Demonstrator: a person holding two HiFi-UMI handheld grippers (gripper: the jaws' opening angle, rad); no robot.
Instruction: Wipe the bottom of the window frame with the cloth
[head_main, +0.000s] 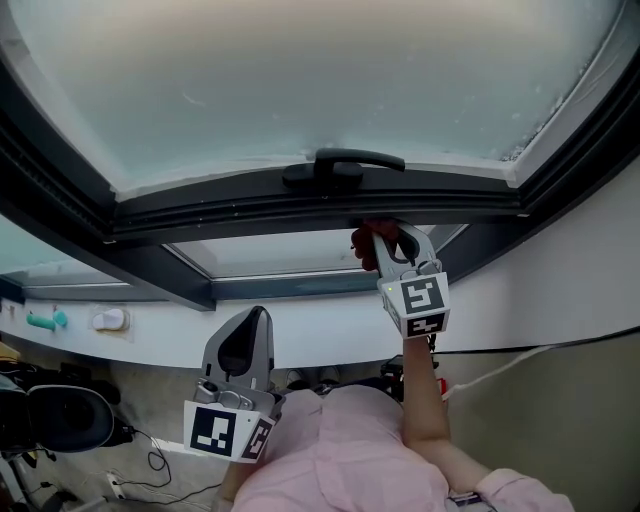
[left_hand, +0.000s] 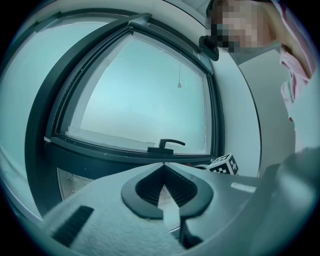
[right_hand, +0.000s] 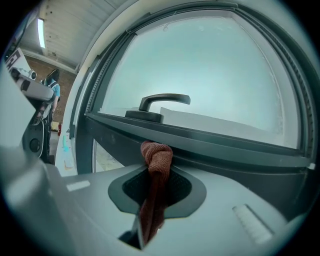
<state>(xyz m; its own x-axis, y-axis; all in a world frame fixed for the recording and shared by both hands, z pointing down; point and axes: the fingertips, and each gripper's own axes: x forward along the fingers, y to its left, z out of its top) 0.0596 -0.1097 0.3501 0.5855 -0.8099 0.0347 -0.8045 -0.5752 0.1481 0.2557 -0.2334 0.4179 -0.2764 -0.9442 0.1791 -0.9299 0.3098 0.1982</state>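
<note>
- Pink shirt (head_main: 340, 455) fills the bottom of the head view.
- Left gripper (head_main: 256, 320) is held low, well apart from the window frame (head_main: 250, 210), with its jaws closed together and nothing between them.
- Right gripper (head_main: 388, 238) is clamped on a reddish cloth (right_hand: 156, 156) and raised to the frame's bottom rail, just below the handle (head_main: 345, 165).
- Cloth's bunched end seems to touch the rail.

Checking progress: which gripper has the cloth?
The right gripper, shut on the red cloth at the window frame; the left gripper is shut, empty.
</note>
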